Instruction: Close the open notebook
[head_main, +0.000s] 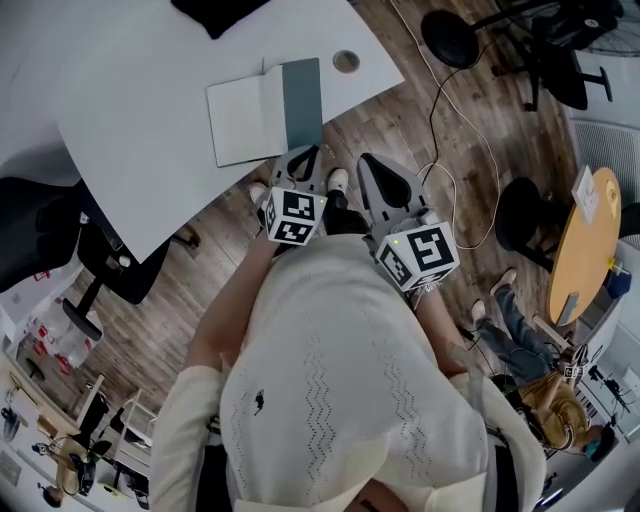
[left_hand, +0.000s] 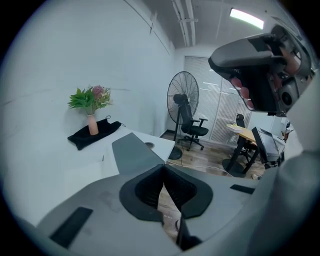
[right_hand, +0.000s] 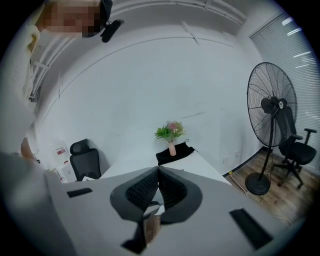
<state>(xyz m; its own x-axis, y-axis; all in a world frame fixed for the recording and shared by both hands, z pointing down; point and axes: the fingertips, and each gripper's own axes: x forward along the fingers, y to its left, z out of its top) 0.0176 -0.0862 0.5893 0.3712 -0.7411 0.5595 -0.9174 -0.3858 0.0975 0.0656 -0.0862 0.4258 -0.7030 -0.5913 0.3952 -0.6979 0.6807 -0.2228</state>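
Two pairs of tongs are closed with nothing between the jaws. We see the left gripper (head_main: 306, 155) just below the lower right corner of the notebook (head_main: 250, 118), and the right gripper (head_main: 370, 162) beside it over the wooden floor (head_main: 400, 120). The notebook lies open on the white table (head_main: 130, 170), upper centre of the head view: blank white page left, grey-green cover right, spine running up-frame, slightly tilted. Both grippers point up-frame from the person's chest.

The notebook (head_main: 262, 115) shows matt white paper beside a smooth grey-green cover; the table (head_main: 120, 100) is smooth, matt white; the floor (head_main: 400, 120) is grained wood plank; the left gripper (left_hand: 164, 167) is matt grey plastic with ribbed black pads (left_hand: 147, 192); the sweater (head_main: 340, 390) is cream knitted cloth.
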